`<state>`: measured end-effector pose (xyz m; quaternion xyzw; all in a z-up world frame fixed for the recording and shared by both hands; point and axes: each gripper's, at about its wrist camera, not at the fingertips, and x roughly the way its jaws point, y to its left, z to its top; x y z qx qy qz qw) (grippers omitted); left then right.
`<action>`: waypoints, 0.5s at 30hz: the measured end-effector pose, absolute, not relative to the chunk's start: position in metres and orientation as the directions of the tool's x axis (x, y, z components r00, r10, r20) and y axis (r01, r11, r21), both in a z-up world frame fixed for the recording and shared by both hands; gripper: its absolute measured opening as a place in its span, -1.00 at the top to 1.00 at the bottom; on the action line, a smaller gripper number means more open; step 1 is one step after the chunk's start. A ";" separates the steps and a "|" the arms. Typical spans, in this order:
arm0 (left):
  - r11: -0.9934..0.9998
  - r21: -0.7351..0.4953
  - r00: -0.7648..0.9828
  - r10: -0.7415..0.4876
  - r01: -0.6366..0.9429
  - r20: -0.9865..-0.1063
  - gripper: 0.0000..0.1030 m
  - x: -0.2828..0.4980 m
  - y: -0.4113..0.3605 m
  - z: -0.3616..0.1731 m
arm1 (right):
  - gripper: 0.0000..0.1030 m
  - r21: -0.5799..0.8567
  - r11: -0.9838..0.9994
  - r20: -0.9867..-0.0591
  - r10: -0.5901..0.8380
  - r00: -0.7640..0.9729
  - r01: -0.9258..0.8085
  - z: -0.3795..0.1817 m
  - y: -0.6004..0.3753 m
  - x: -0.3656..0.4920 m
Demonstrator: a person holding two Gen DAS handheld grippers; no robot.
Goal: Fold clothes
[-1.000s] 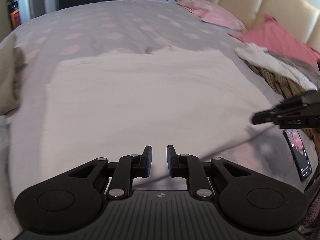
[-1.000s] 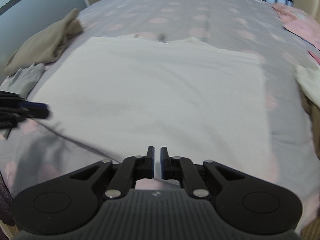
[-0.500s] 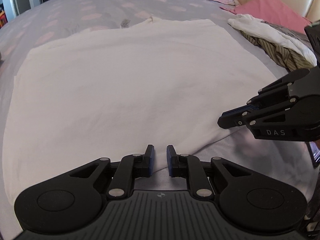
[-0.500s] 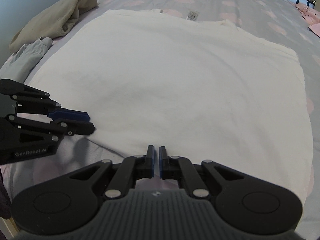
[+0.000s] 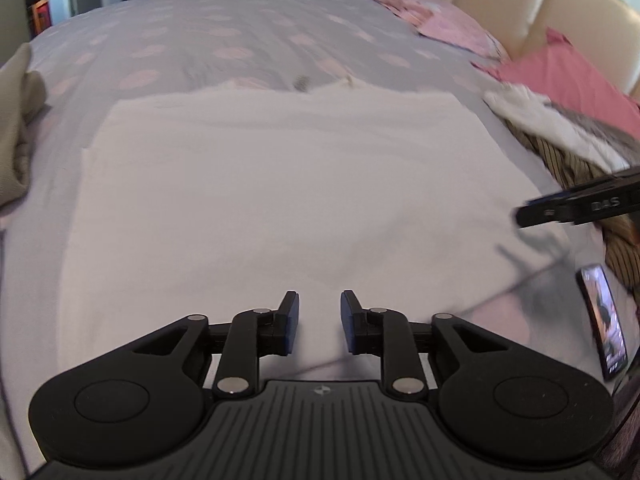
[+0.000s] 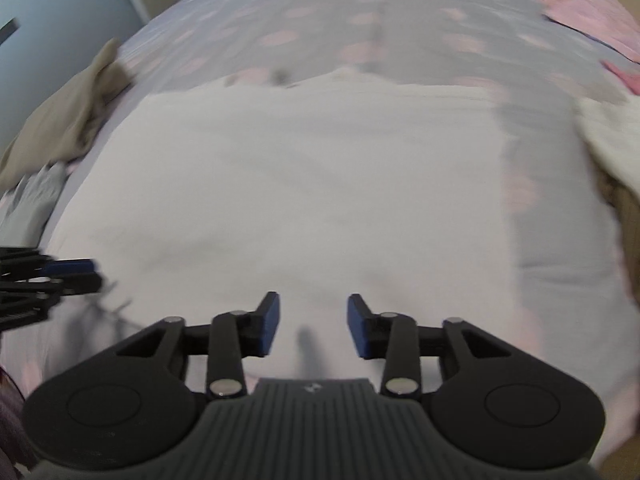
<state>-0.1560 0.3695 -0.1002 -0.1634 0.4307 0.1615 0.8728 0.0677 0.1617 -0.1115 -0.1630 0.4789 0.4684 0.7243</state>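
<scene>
We hold a two-finger claw in each hand above the near edge of a bed [image 5: 248, 20] covered in a grey spread with pink dots. A white garment [image 5: 288, 200] lies flat and rectangular across the middle of the bed, its near hem just beneath us and its collar toward the far edge. The left gripper [image 5: 319, 326] has its jaws parted and grips nothing. The right gripper [image 6: 313, 330] is likewise spread wide and empty, over the same hem. The garment looks thin, light and limp, so we judge it will sag and crease wherever it is unsupported; pinching two corners or hem points well apart should keep it taut. A beige garment [image 6: 68, 120] is bunched at the left edge. Other clothes [image 5: 560, 136] and a phone [image 5: 604, 320] lie at the right edge.
</scene>
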 end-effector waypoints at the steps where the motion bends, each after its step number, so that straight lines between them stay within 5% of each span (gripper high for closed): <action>1: 0.891 -0.144 0.584 0.154 -0.431 -0.797 0.49 -0.157 0.373 -0.096 | 0.12 0.217 0.528 -0.847 0.520 0.110 -0.821 -0.110 0.156 0.076; 6: 0.857 -0.171 0.601 0.186 -0.486 -0.777 0.30 -0.160 0.390 -0.087 | 0.10 0.241 0.623 -0.850 0.506 0.148 -0.744 -0.101 0.126 0.117; 15: 0.831 -0.179 0.571 0.190 -0.527 -0.799 0.30 -0.156 0.399 -0.102 | 0.10 0.315 0.718 -0.852 0.502 0.148 -0.621 -0.110 0.100 0.158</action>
